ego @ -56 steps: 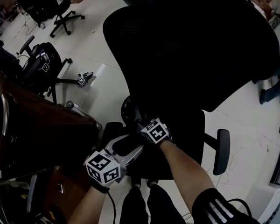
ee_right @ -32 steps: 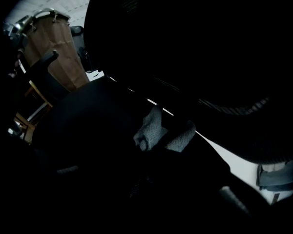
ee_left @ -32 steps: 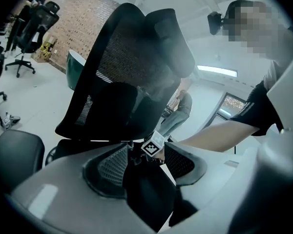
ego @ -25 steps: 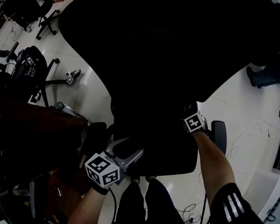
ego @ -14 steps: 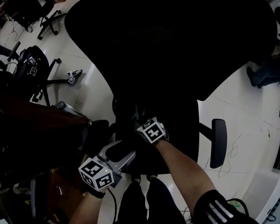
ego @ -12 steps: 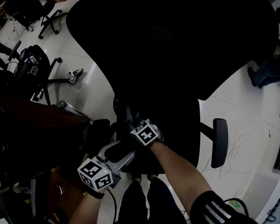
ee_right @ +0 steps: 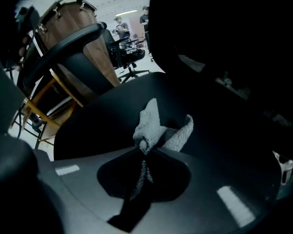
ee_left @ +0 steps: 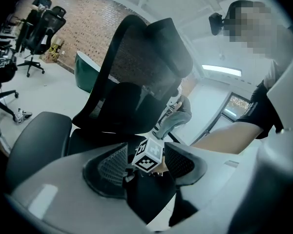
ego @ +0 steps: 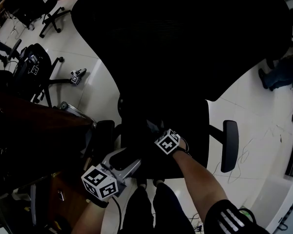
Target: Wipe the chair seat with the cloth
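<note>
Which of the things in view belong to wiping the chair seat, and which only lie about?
For the job: cloth; chair seat; right gripper, shut on the cloth.

Lying about: second office chair; small marker-cube device on the floor; wooden desk.

The cloth (ee_right: 156, 126) is rough grey terry, the chair seat (ee_right: 102, 116) matt black, its backrest (ee_left: 136, 57) mesh, the floor (ego: 100, 87) glossy tile.

The black chair seat (ee_right: 97, 116) carried one thing, a pale grey cloth (ee_right: 154, 126) bunched up on its dark surface. Around it, the white tiled floor (ego: 100, 89) held another black office chair (ego: 31, 65) out left, and a small marker-covered device (ego: 77, 76) lay just beside that chair's base.
</note>
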{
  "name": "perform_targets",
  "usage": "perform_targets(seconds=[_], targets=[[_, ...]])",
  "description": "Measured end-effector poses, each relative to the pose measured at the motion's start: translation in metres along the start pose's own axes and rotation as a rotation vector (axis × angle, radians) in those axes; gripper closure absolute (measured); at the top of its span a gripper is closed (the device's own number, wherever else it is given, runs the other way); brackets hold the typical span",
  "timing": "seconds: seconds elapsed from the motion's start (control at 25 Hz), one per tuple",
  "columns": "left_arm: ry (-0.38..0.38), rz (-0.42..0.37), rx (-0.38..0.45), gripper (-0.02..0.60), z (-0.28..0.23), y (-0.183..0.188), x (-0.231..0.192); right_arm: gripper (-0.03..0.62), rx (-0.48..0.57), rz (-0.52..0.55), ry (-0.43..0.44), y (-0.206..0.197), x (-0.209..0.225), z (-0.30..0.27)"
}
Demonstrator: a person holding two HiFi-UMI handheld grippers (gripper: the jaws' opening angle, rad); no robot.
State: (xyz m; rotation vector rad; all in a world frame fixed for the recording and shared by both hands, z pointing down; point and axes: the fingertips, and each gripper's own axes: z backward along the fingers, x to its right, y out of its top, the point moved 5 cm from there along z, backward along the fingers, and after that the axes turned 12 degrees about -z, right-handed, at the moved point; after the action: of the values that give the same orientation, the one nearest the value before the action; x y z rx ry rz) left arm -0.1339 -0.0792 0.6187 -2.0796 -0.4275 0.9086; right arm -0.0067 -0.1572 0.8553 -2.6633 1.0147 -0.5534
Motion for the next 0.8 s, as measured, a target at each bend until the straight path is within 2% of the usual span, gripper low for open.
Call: perform_targets(seconds=[0.16, 0.32, 0.44, 0.6, 0.8], targets=[[-0.030, -0.009, -0.009, 0.322, -0.011, 0.000, 0.006, 0.562, -0.026, -0.083, -0.109, -0.048, 0.061, 0.038], [-0.055, -0.022, -0.011, 0.322, -0.020, 0.002, 0.012, 0.562, -0.064, -0.166, -0.199, -0.090, 0.102, 0.068], [-0.061, -0.028, -0.007, 0.322, -0.020, 0.004, 0.015, 0.562, -0.044, -0.194, -0.212, -0.088, 0.105, 0.077], [-0.073, -0.013, -0.016, 0.337, -0.009, 0.003, 0.017, 0.562, 0.084, -0.211, -0.075, -0.045, 0.054, 0.071], [-0.046, -0.017, -0.028, 0.337, 0.011, -0.003, 0.018, 0.562, 0.126, -0.055, 0.116, 0.006, -0.063, 0.040]])
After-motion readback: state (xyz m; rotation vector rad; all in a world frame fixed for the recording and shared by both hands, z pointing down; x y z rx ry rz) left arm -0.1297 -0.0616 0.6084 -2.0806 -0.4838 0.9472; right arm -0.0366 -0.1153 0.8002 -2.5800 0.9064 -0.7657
